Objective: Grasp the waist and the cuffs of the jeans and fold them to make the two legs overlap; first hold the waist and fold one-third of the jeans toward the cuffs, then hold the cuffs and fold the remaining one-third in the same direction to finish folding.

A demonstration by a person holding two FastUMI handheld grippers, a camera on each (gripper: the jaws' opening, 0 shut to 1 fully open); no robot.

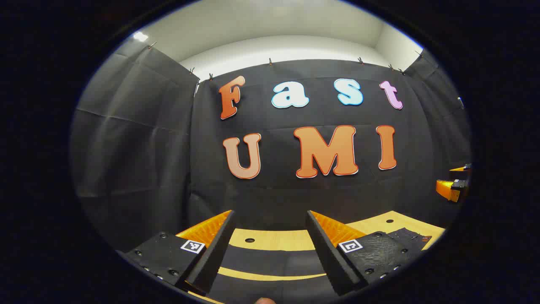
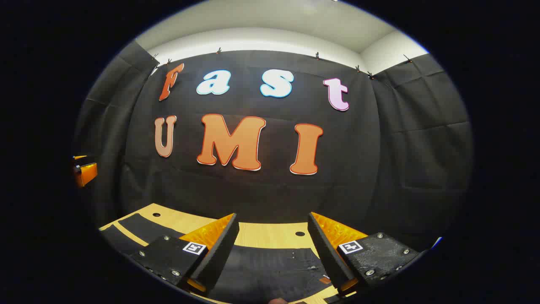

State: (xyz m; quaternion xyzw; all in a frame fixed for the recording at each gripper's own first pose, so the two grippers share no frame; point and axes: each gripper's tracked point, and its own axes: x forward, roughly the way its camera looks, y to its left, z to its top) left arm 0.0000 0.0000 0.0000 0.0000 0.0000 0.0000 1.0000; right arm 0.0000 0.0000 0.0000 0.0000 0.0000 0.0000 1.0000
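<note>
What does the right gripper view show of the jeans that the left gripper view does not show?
Right gripper view: the jeans with small rivets and a brown patch, below the open fingers of the right gripper. Left gripper view: plain dark legs with a strip of table between them, under the open left gripper. Both: the wooden table with holes and the black cloth wall.
</note>
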